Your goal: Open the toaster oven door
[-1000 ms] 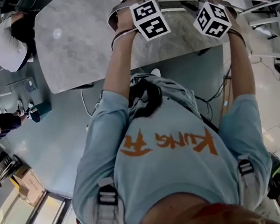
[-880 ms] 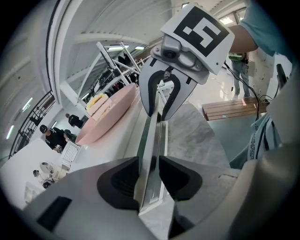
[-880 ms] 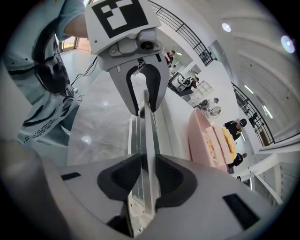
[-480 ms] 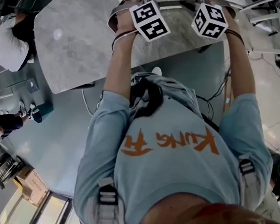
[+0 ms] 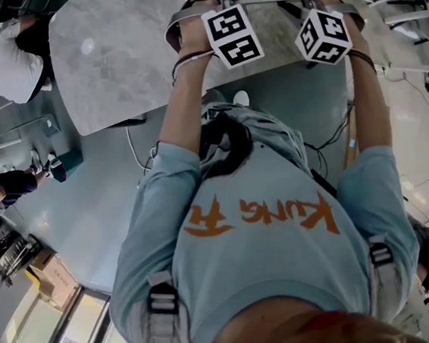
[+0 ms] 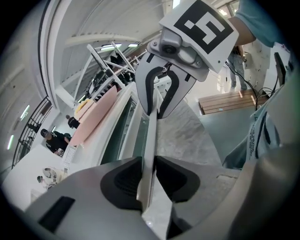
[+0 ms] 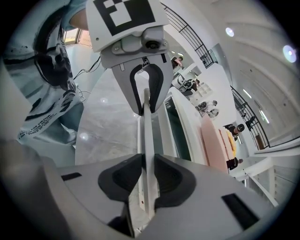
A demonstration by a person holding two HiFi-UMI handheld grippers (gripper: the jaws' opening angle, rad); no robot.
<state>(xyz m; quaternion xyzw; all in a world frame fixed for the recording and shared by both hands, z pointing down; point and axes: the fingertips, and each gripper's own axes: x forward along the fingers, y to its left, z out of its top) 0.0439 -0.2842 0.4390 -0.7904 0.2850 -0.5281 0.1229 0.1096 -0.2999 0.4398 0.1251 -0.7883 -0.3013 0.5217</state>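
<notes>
Closing on the long pale metal bar handle (image 6: 150, 136) of the white toaster oven (image 6: 117, 140), the left gripper (image 6: 149, 176) has both of its dark pads pressed against the bar, toward the left end. The oven stands at the far edge of a grey marble table (image 5: 112, 63). Farther right on the same handle, the right gripper (image 7: 146, 180) is closing too, its jaws clamping the bar from both sides.

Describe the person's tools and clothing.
Left tool and right tool: grey bodies, black pads, each topped by a white cube with black square markers; their jaws are closing on a white handle. The person wears a light blue short-sleeved shirt with orange lettering.
</notes>
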